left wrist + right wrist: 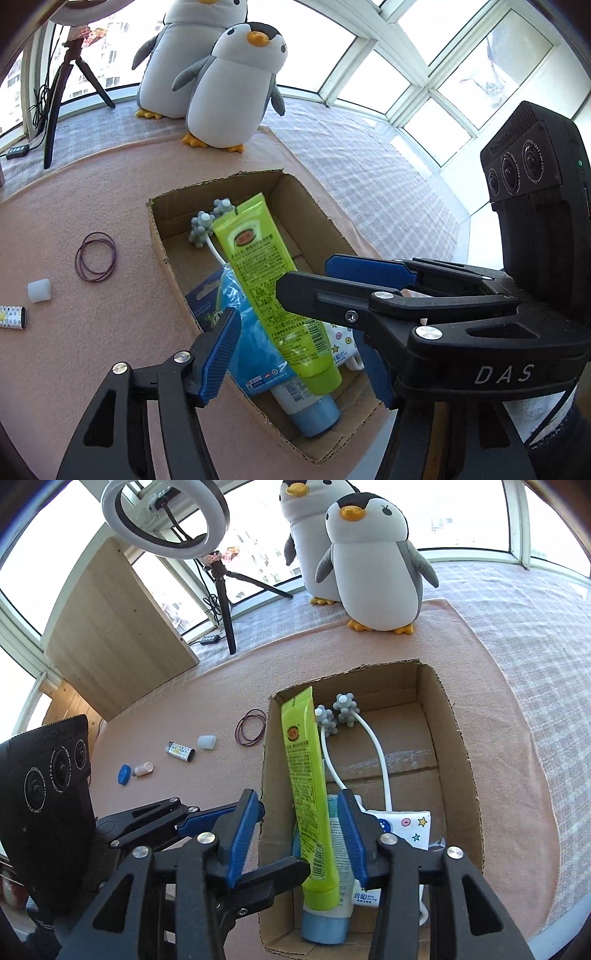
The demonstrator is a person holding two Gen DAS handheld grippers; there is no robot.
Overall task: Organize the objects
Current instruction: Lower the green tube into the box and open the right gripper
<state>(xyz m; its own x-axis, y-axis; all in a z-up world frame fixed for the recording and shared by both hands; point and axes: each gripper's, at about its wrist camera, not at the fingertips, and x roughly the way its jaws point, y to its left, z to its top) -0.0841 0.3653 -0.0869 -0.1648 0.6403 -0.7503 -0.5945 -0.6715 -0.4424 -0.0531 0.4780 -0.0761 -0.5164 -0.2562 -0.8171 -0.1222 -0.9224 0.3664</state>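
Note:
An open cardboard box (162, 243) (461, 760) sits on a pink mat. In it lie a green tube (266, 266) (304, 775) propped on the far wall, a blue-capped tube (325, 928), a blue packet (255, 354), a starred white packet (406, 830) and a grey knobbed massager (343, 709). My left gripper (299, 365) is open over the box's near end, straddling the tubes. My right gripper (297, 836) is open too, with the green tube loose between its pads. Left of the box lie purple rubber bands (96, 257), a white cap (39, 290) and a patterned stick (180, 752).
Two plush penguins (376, 565) stand at the mat's far edge. A ring light on a tripod (221, 579) and a wooden board (110, 635) stand back left. A blue cap (124, 774) and small pink bottle (143, 768) lie on the mat. Checked cloth (535, 635) lies right.

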